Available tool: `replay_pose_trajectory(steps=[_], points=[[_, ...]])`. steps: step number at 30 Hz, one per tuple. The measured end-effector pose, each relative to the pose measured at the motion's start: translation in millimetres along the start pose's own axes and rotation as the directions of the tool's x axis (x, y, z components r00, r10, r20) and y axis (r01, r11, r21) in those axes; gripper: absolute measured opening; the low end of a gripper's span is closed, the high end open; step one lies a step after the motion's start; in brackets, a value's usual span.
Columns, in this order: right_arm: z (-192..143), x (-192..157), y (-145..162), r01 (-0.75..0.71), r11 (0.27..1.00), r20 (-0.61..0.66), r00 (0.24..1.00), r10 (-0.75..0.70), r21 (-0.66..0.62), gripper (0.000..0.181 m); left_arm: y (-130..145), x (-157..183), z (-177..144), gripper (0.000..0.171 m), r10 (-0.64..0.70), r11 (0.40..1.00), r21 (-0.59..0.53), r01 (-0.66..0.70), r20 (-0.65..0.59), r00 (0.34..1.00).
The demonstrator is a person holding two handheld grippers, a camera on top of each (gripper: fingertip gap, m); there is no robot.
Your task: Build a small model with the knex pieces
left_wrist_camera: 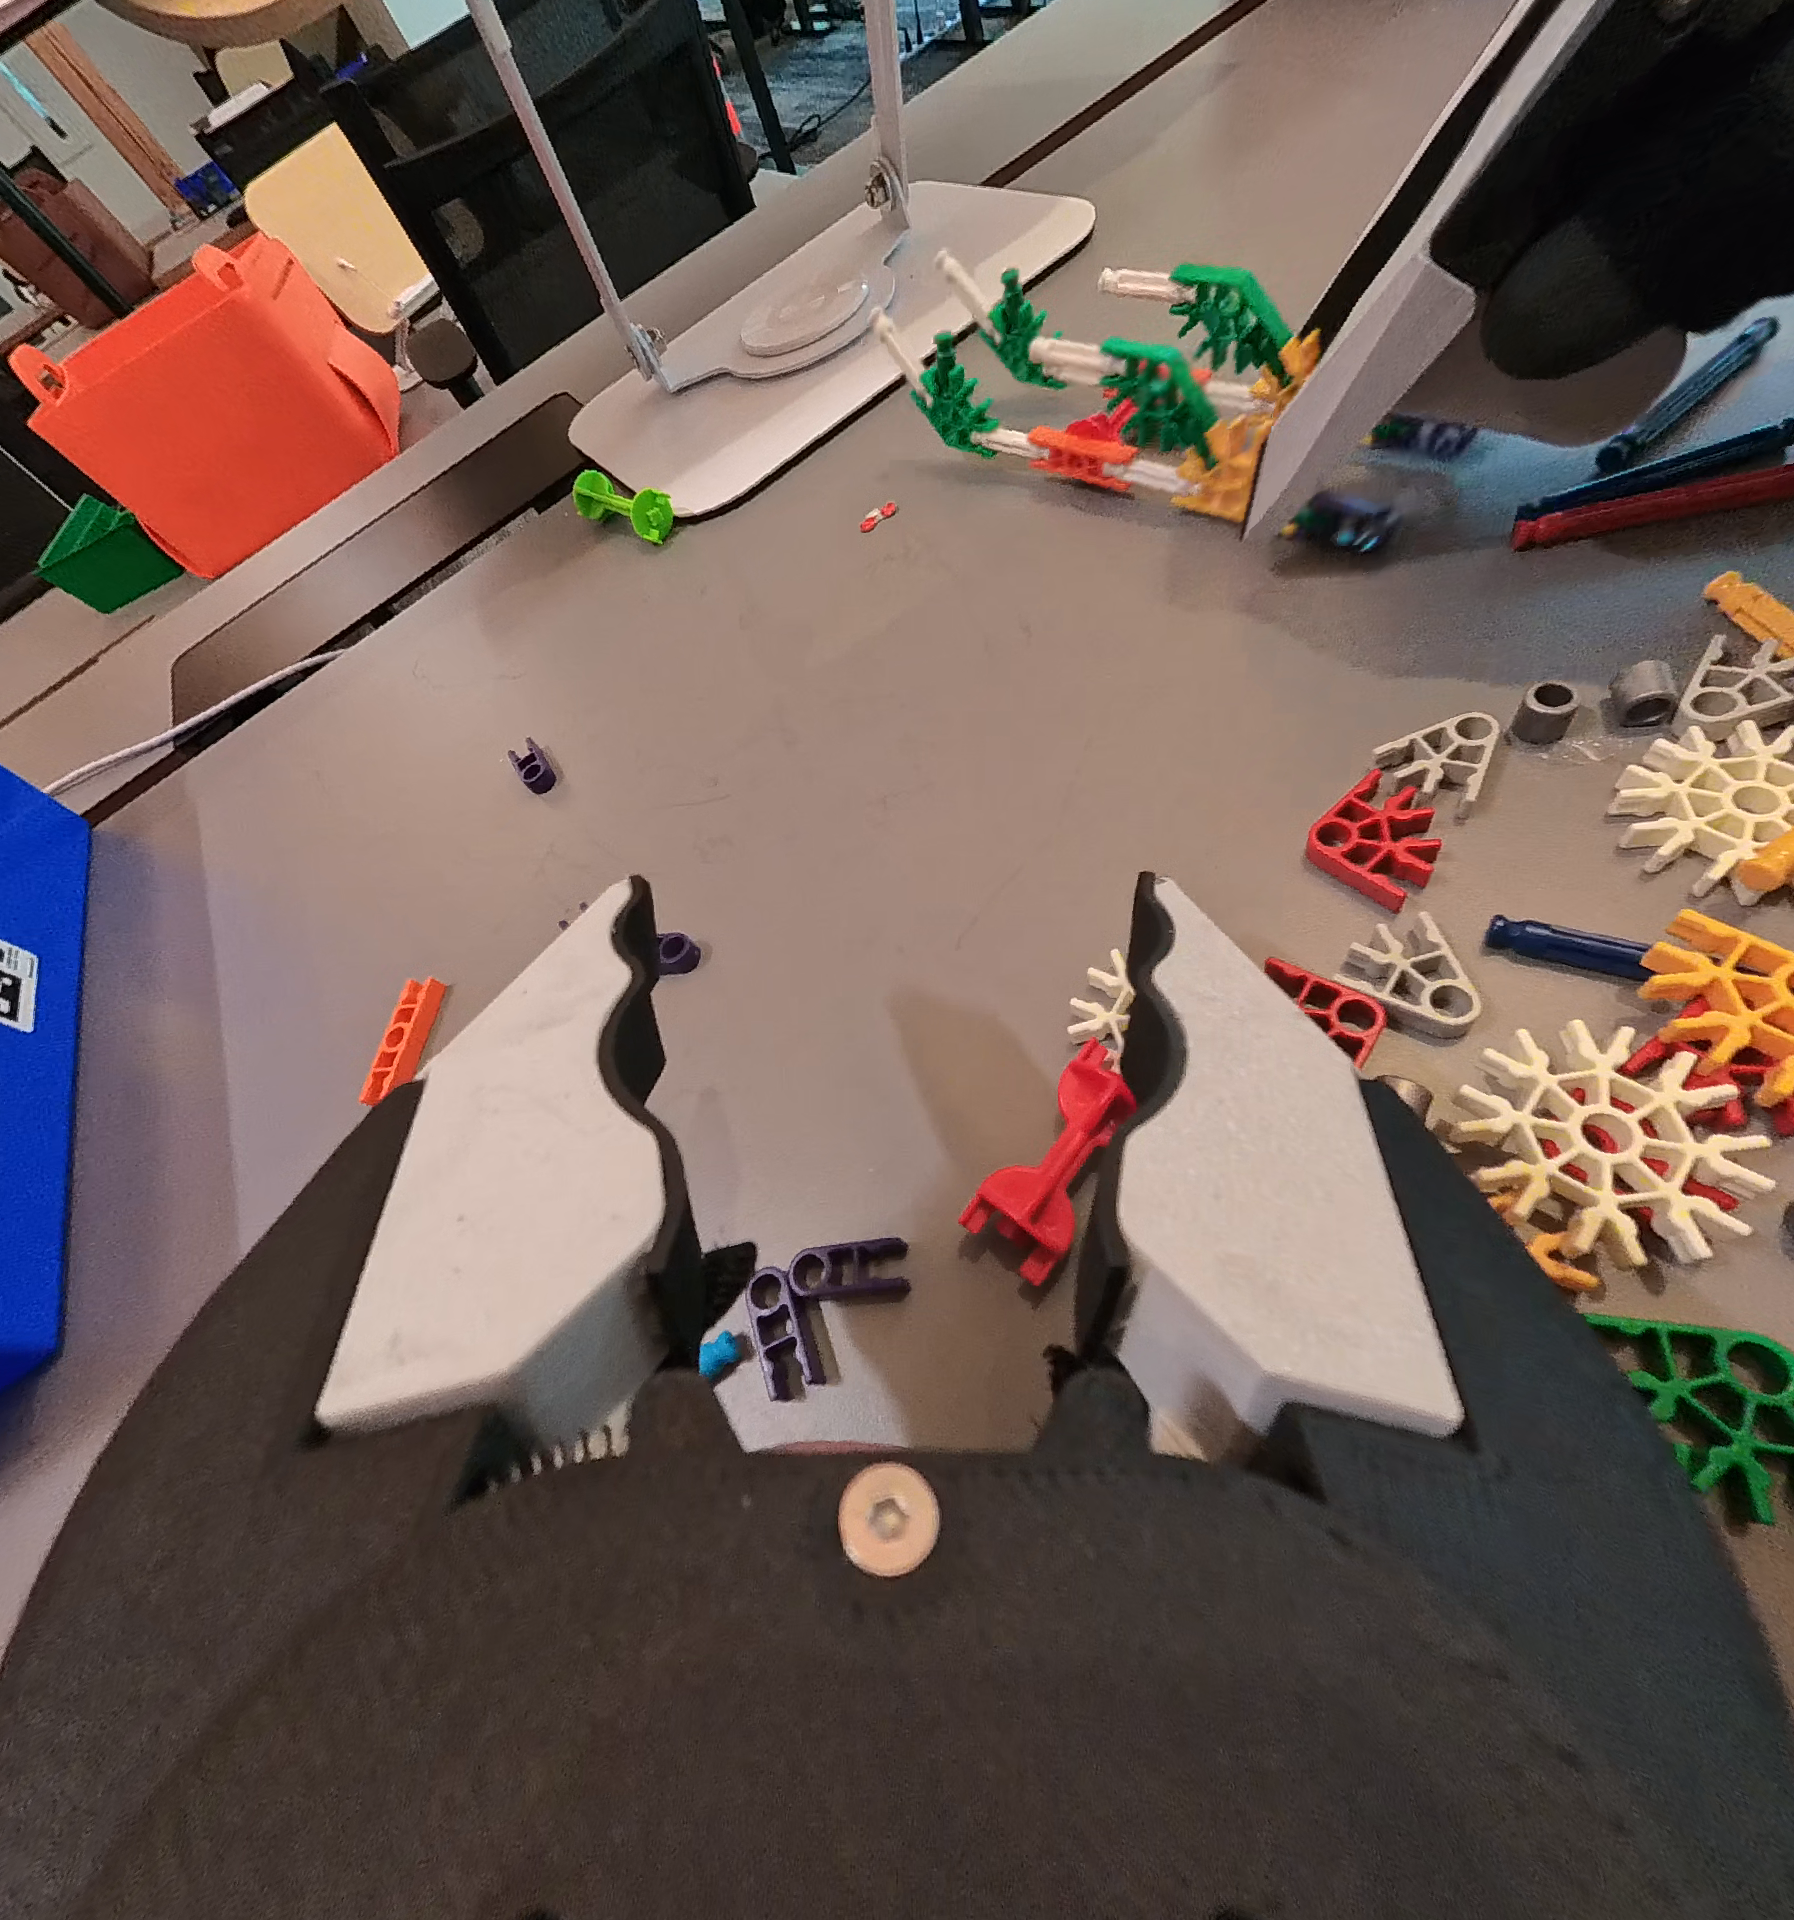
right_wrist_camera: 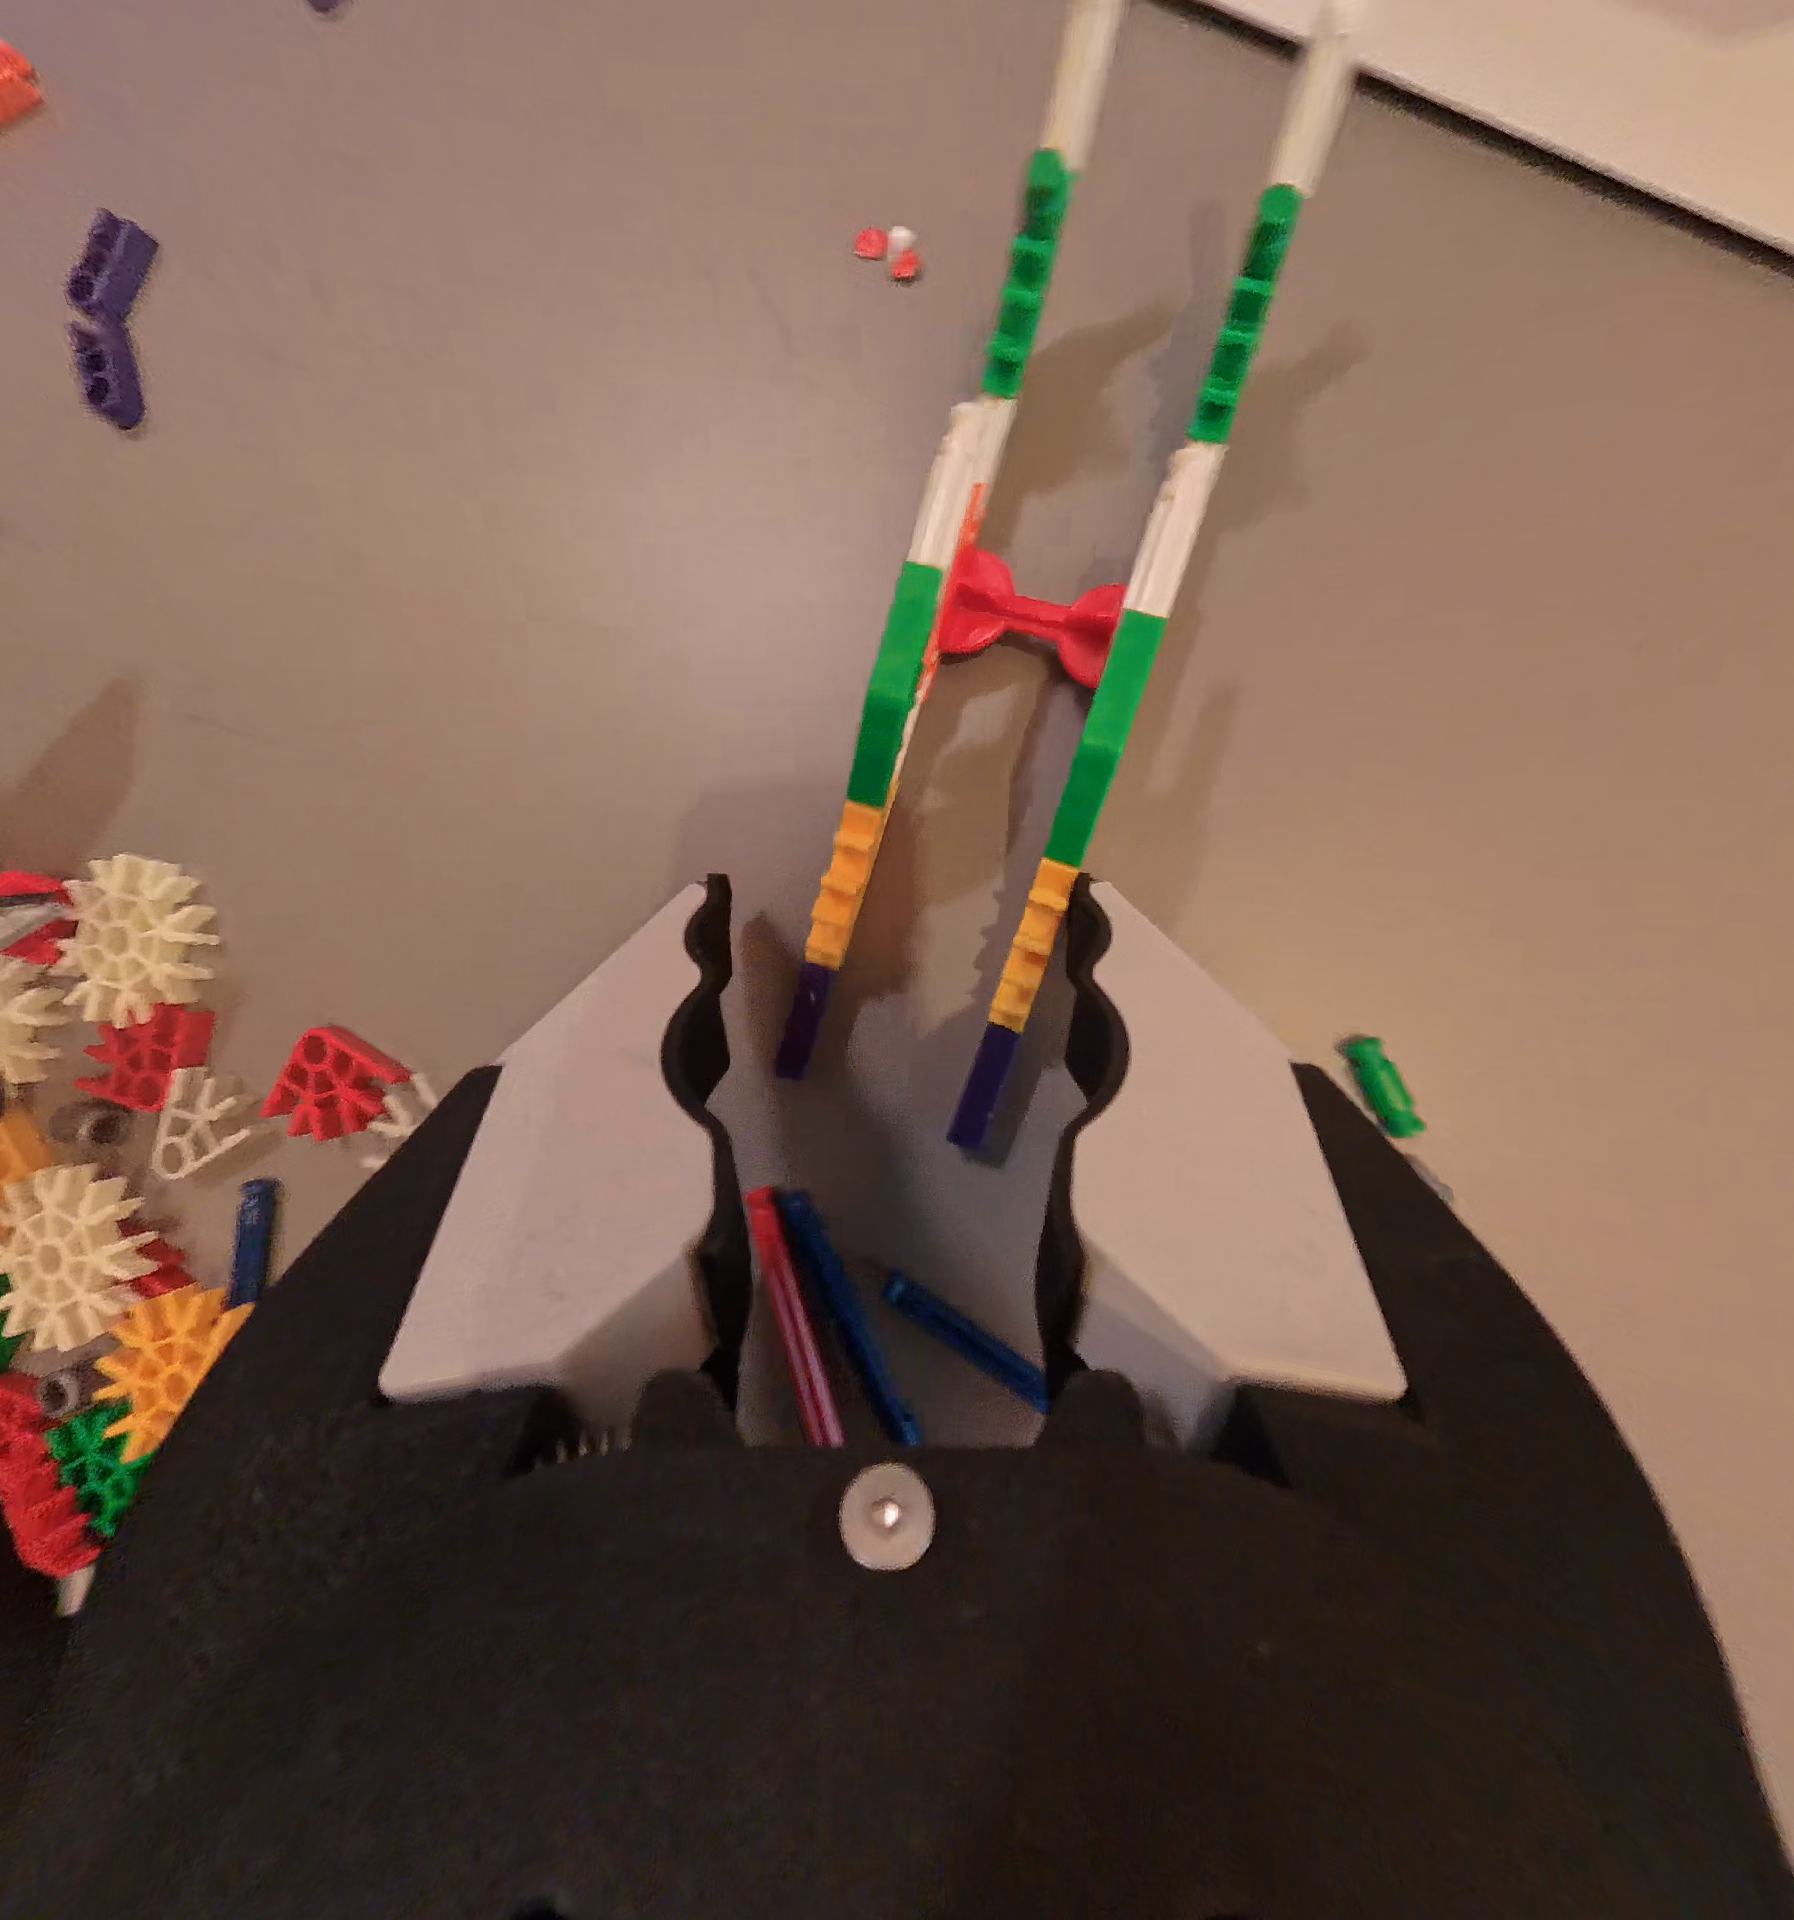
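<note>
Left gripper (left_wrist_camera: 888, 914): jaws wide apart, holding nothing, above grey table (left_wrist_camera: 872, 675); short red rod (left_wrist_camera: 1054, 1174) just beside its right finger, purple connector (left_wrist_camera: 810, 1299) near its base. Right gripper (right_wrist_camera: 898, 914): jaws wide apart, empty, its right fingertip against the near end of rod-and-connector frame (right_wrist_camera: 1018, 644). Loose connector pile (right_wrist_camera: 72, 1195) left.

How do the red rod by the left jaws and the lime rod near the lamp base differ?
The red rod lies right beside the left gripper, partly under its right finger; the lime rod lies far off at the lamp base edge. The red one angles along the jaws, the lime one lies crosswise. Both are short with flared ends, flat on the table.
</note>
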State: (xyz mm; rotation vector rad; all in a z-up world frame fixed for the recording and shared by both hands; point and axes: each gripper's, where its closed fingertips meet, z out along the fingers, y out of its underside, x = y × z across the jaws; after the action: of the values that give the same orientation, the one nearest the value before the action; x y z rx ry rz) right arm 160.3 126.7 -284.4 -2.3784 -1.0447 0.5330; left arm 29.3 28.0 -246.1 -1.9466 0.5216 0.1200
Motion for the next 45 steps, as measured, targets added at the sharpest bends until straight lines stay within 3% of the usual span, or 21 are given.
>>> replay_pose_trajectory(steps=[3, 8, 22, 28, 32, 36, 40, 45], points=[[-4.0, -16.6, 0.0, -0.015, 1.000, 0.054, 0.998, 0.014, 0.013, 0.070, -0.3, 1.3, -0.1, 0.088, 0.002, 1.000, 0.002, -0.002, -0.007, 1.000], [-34.4, -12.1, -0.9, -0.033, 0.993, 0.034, 0.999, 0.029, 0.114, 0.069, -0.6, 1.3, -1.0, 0.088, -0.007, 1.000, 0.005, 0.007, -0.013, 1.000], [-87.7, -11.5, 58.9, 0.004, 0.968, -0.040, 0.999, 0.006, 0.252, 0.066, -1.9, 5.2, -1.9, 0.083, -0.018, 1.000, 0.010, 0.018, -0.045, 0.999], [-90.2, -12.7, 67.4, -0.003, 0.969, -0.040, 0.999, 0.013, 0.247, 0.058, -5.1, 5.7, -3.4, 0.064, -0.001, 1.000, -0.003, 0.001, -0.056, 0.998], [-86.4, -10.9, 51.3, -0.009, 0.969, -0.037, 0.999, 0.018, 0.246, 0.054, -36.1, 24.2, 9.8, 0.057, -0.088, 0.996, -0.034, 0.083, -0.187, 0.978], [-67.8, -7.2, 17.9, -0.010, 0.973, -0.028, 0.999, 0.017, 0.230, 0.047, -62.4, 44.3, 53.1, 0.052, -0.171, 0.983, -0.109, 0.146, -0.287, 0.942], [-36.9, -2.3, -8.1, -0.030, 0.982, 0.017, 0.999, 0.027, 0.184, 0.043, -69.5, 56.3, 97.5, 0.046, -0.265, 0.957, -0.202, 0.208, -0.319, 0.910], [-4.1, 14.5, -14.9, -0.059, 0.992, 0.049, 0.997, 0.054, 0.111, 0.040, -62.2, 68.4, 126.0, 0.038, -0.321, 0.927, -0.308, 0.215, -0.354, 0.878]])
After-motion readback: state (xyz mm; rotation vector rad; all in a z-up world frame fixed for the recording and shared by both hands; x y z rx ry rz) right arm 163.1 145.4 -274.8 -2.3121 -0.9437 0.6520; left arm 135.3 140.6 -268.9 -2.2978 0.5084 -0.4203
